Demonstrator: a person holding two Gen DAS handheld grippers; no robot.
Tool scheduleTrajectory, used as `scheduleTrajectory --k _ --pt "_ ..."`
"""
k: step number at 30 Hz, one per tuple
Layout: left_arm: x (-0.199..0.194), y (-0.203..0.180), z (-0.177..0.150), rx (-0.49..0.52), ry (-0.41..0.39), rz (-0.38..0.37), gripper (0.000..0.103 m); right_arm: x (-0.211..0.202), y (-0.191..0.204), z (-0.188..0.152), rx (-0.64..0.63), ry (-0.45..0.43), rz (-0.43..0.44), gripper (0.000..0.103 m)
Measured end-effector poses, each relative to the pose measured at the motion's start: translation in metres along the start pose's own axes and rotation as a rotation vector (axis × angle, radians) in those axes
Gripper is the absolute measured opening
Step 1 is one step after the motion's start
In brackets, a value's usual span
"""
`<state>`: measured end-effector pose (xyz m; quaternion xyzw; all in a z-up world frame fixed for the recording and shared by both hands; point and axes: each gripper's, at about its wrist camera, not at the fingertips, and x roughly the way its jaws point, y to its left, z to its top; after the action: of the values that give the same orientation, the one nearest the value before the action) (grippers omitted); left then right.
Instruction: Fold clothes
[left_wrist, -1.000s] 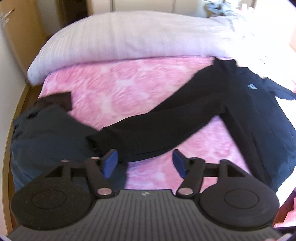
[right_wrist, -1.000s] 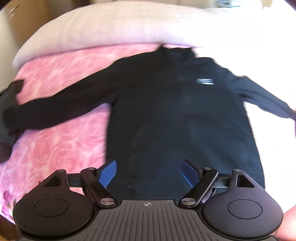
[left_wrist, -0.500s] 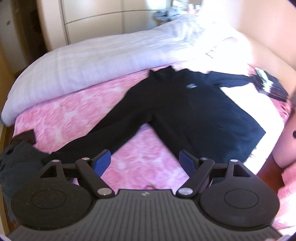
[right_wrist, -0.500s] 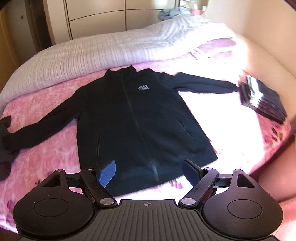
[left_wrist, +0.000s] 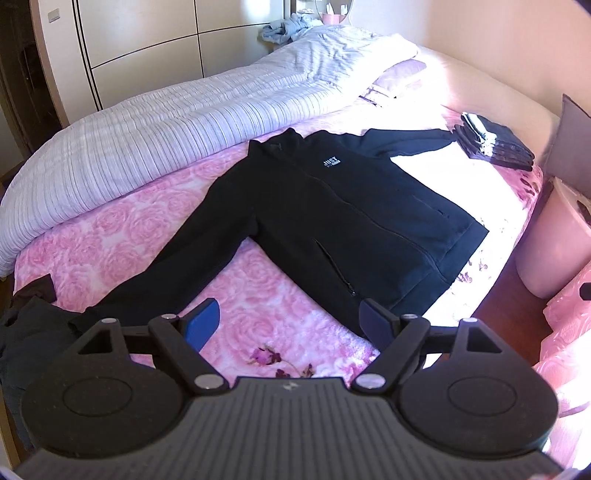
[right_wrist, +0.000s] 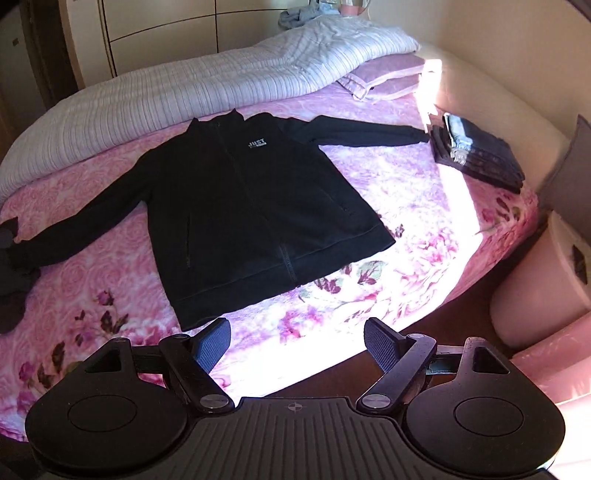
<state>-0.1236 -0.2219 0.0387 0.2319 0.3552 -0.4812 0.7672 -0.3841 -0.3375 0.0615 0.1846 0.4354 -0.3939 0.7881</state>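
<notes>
Overall, a bed (right_wrist: 424, 221) with a pink rose-print cover fills both views, largest thing present. A pale striped quilt (left_wrist: 166, 125) is bunched along its far side, from 9 to 1 o'clock in the left wrist view. Black zip jacket (right_wrist: 240, 206) lies flat and face up near the middle of the bed, collar toward 12 o'clock against the quilt edge, hem toward 6, both sleeves spread out; small "JUST" logo on the chest. One sleeve runs toward 9 o'clock and its cuff meets a heap of dark clothes (left_wrist: 29, 332) at the bed's edge; the other runs toward 2 o'clock, cuff ending just beside a stack of folded dark garments (right_wrist: 476, 155). Pink pillows (right_wrist: 384, 77) sit at 1 o'clock under the quilt's end. A pale round bin (right_wrist: 543, 291) stands off the bed at 3 o'clock. Left tongs (left_wrist: 290, 325) spread wide, holding nothing, above the cover near the jacket's lower corner, not touching it. Right tongs (right_wrist: 297, 341) likewise wide and empty, over the near bed edge, below the hem.
</notes>
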Motion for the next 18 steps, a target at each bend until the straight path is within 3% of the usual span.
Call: scheduleTrajectory --k 6,18 --pt "-0.016 0.05 -0.012 0.021 -0.016 0.014 0.08 -0.01 0.066 0.008 -0.075 -0.011 -0.044 0.082" --pt "-0.046 0.161 -0.068 -0.039 0.003 0.094 0.08 -0.001 0.203 -0.003 -0.132 0.004 0.032 0.082"
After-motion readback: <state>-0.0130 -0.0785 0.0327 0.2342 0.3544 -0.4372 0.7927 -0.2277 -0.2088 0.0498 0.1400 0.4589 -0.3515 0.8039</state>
